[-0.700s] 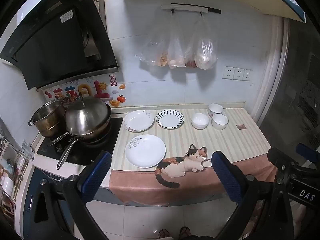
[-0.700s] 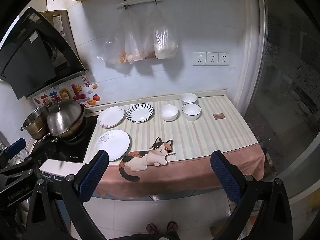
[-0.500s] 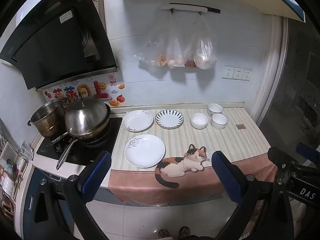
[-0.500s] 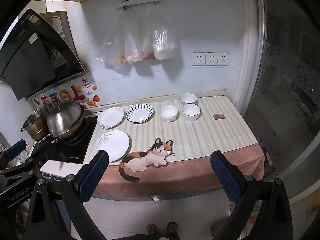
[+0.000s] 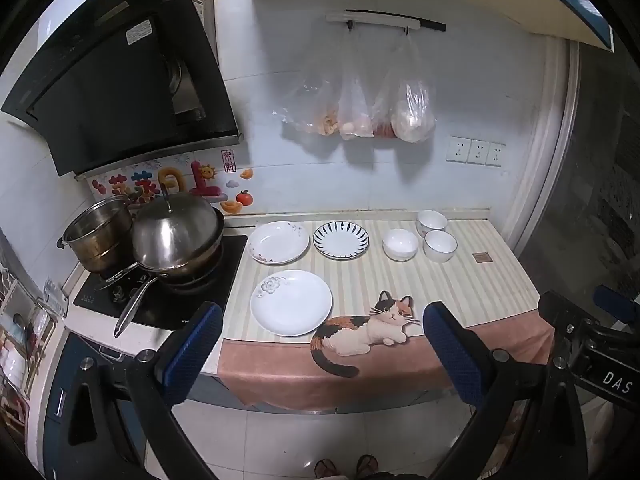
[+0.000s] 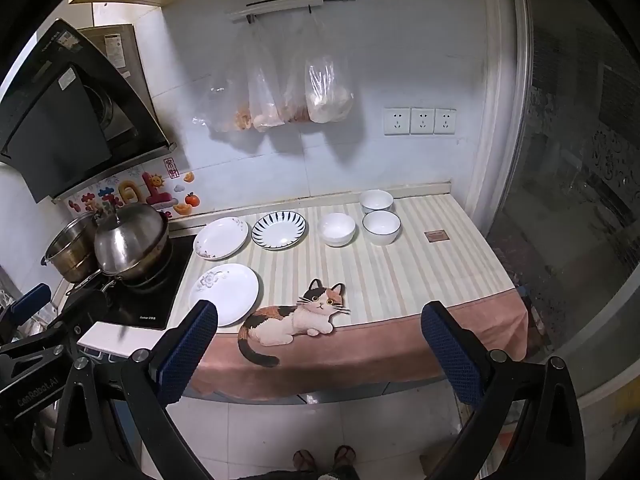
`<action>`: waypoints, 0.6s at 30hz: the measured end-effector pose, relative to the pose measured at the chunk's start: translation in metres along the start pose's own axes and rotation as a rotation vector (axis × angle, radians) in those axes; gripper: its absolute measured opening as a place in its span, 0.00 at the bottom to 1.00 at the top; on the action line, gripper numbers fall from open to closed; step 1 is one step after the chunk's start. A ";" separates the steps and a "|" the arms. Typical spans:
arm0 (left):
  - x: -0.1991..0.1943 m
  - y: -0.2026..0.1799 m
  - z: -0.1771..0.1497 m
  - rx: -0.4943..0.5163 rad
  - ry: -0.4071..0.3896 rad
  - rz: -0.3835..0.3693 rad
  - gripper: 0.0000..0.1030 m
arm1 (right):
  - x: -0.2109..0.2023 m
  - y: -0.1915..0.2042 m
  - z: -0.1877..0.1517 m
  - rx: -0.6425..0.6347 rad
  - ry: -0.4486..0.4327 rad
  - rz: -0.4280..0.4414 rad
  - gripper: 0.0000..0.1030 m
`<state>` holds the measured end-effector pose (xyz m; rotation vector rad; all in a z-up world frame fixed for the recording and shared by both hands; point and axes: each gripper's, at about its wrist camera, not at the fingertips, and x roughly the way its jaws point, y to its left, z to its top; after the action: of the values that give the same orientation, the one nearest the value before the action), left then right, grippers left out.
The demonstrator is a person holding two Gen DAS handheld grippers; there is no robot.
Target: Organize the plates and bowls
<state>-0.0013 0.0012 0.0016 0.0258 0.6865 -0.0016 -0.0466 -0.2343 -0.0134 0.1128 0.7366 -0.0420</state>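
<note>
counter (image 5: pixel 472 280) under a striped cloth with a cat print, stove to its left; person stands back from it, both tools held out over the floor, nothing reached yet. reads as the approach, before any pickup.

left gripper (image 5: pixel 320 344): jaws fully apart, nothing between them. right gripper (image 6: pixel 318 344): same, wide and empty.

the ware, big to small. near plate (image 5: pixel 291 302), white with a grey flower, lies alone toward the front edge. behind it the floral-rim plate (image 5: pixel 279 242), just beside the blue-striped plate (image 5: pixel 341 239). right of those, three bowls: plain white bowl (image 5: pixel 400 243), then two dark-rimmed bowls (image 5: pixel 440 245), one behind the other, close to touching.

doing it well, as i judge it: plates onto plates, bowls nested. plates lie flat on cloth, so a jaw likely has to come in low at the rim and pinch across the lip. start with the near plate; it is the easiest reach. keep the left tool clear of the pan handle (image 5: pixel 134 306) jutting from the stove.

hard to tell: plate depth, whether the bowls match in size, anything inside the rear bowl. of the person only the toes of their sandals (image 6: pixel 323 458) show, cut by the frame. hanging bags' (image 5: pixel 360 100) contents unclear.
</note>
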 end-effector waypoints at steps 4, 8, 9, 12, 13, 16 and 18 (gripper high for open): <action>-0.001 0.001 -0.001 -0.003 -0.002 -0.005 1.00 | -0.002 0.002 0.004 0.000 -0.007 -0.001 1.00; -0.001 0.001 -0.001 -0.002 -0.002 -0.004 1.00 | -0.003 0.002 0.004 0.000 -0.007 -0.002 1.00; -0.001 0.001 -0.001 -0.003 -0.002 -0.004 1.00 | -0.003 0.003 0.005 0.000 -0.007 -0.002 1.00; -0.006 0.007 0.002 -0.009 -0.005 -0.005 1.00 | -0.003 0.002 0.005 0.002 -0.009 0.000 1.00; -0.005 0.006 0.002 -0.009 -0.005 -0.005 1.00 | -0.004 0.003 0.006 0.002 -0.009 0.000 1.00; -0.005 0.007 0.003 -0.009 -0.003 -0.005 1.00 | -0.004 0.003 0.007 0.002 -0.009 -0.001 1.00; -0.007 0.008 0.002 -0.007 -0.007 -0.005 1.00 | -0.004 0.003 0.007 0.004 -0.010 -0.003 1.00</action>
<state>-0.0054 0.0088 0.0074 0.0177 0.6800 -0.0042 -0.0447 -0.2325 -0.0059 0.1153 0.7269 -0.0468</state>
